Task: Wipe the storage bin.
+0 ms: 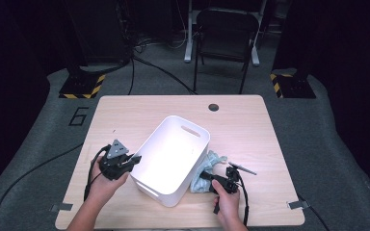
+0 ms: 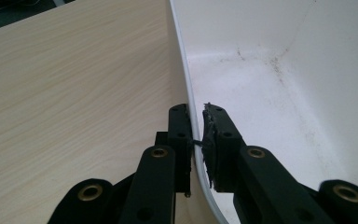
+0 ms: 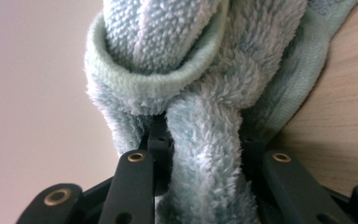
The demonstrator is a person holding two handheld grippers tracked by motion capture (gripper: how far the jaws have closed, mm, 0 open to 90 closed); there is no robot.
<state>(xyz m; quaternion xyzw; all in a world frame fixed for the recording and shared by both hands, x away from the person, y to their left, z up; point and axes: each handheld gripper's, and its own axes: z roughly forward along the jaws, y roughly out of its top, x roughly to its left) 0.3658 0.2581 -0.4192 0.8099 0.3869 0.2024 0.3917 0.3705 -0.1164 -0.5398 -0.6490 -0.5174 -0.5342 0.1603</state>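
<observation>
The left gripper (image 1: 134,159), at lower left of the high view, was clamped on the rim of a white plastic bin (image 1: 171,156). In the left gripper view its jaws stood either side of the thin wall (image 2: 189,100), one outside over the table, one inside the bin, with only the wall between them. The bin's inner floor (image 2: 256,98) showed faint dirty streaks along its corners.

The right gripper (image 1: 217,178), at lower centre-right of the high view, was closed on a pale blue-green fluffy towel (image 1: 211,166). In the right gripper view a thick fold of the towel (image 3: 205,154) ran up between the jaws, with a rolled hem curling across the top of the frame and the bin's white side at the left.

The towel lay bunched against the bin's right side, on the light wooden table (image 1: 250,125). The bin sat at the table's centre, its long axis running from lower left to upper right, opening upward, its handle slot (image 1: 191,130) toward the upper right.

A slim dark tool (image 1: 242,168) lay just right of the towel. A black chair (image 1: 226,33) stood beyond the table.
</observation>
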